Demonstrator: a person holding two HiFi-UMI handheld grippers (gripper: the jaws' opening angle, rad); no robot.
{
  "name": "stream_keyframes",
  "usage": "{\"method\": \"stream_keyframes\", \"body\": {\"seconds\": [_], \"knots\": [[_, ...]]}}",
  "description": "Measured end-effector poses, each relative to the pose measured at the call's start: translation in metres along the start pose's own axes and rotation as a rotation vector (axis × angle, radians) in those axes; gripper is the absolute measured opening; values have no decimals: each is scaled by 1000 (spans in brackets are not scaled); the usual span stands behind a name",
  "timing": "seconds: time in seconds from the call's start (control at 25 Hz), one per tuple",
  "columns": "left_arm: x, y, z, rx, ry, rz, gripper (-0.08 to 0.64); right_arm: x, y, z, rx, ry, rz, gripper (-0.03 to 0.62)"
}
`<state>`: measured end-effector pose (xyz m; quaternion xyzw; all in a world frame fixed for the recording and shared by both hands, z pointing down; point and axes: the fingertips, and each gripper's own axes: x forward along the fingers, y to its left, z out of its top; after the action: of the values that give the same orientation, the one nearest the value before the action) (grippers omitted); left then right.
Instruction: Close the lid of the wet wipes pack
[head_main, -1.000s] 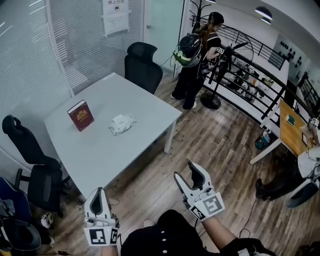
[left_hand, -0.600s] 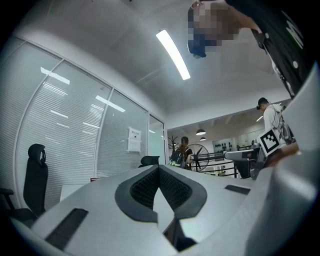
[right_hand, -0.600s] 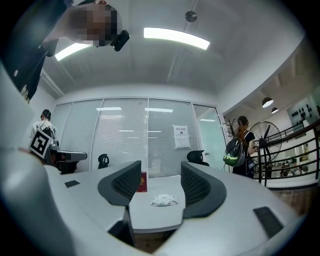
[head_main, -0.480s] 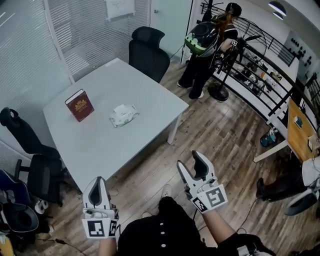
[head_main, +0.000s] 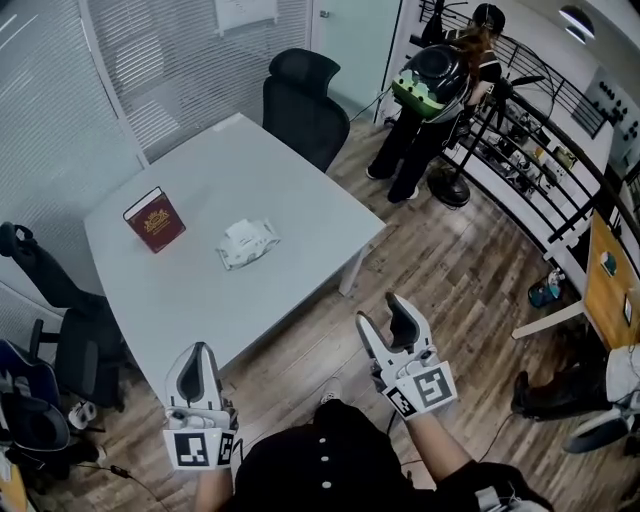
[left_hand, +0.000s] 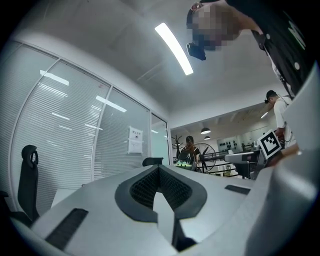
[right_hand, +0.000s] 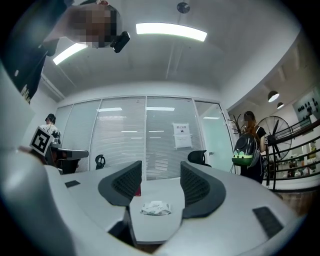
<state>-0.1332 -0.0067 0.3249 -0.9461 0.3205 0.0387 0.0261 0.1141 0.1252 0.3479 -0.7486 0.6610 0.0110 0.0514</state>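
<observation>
The white wet wipes pack lies near the middle of the pale table; in the right gripper view the pack shows between the jaws, far off. My left gripper hangs over the floor just off the table's near edge, jaws together, holding nothing. My right gripper is held over the wooden floor to the right of the table, open and empty. Whether the pack's lid is up cannot be told from here.
A dark red book stands on the table's left part. Black office chairs sit at the far side and left side. A person with a green backpack stands by a fan and black railing at the back right.
The head view has shifted: the table and person sit slightly further right and lower in the frame. Both grippers have risen a little in the view, closer to the table edge.
</observation>
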Motion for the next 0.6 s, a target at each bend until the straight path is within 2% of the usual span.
{"method": "stream_keyframes", "body": {"seconds": [0.6], "knots": [[87,-23,-11,-2,18,45,6,52,-81,-4,18,14,40,241]]}}
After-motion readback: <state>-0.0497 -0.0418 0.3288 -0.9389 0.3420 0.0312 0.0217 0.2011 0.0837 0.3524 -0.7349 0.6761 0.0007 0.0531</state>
